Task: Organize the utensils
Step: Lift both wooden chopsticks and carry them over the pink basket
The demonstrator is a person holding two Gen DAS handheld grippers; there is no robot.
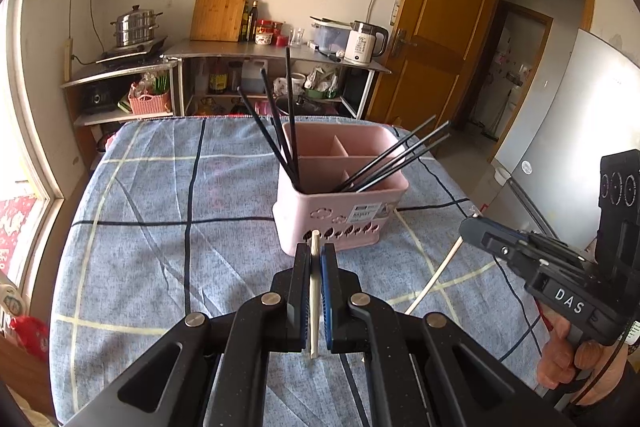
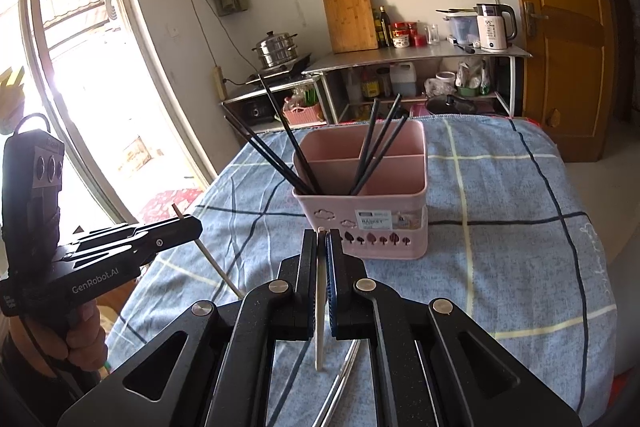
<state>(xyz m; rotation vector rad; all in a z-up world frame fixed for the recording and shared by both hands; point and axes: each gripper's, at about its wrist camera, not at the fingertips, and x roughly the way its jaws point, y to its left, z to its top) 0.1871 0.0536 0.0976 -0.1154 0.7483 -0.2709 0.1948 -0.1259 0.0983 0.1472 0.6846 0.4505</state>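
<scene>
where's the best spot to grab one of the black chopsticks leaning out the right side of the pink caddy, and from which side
Probably the bare upper shaft of a black chopstick, past the pink caddy rim, coming from above right. The sticks slant out over that edge with their lower ends buried in the compartment, so only the free ends offer room. Both tongs are shut on pale chopsticks now, so one must be freed first.

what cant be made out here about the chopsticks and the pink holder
- Bottom of the pink plastic compartmented holder: both wrist views, its own walls hide the lower ends of the black chopsticks.
- Left gripper: its jaws cover the middle of the pale wooden chopstick.
- Right gripper: same with its pale chopstick.
- Holder's label: print too small to read fully.
</scene>
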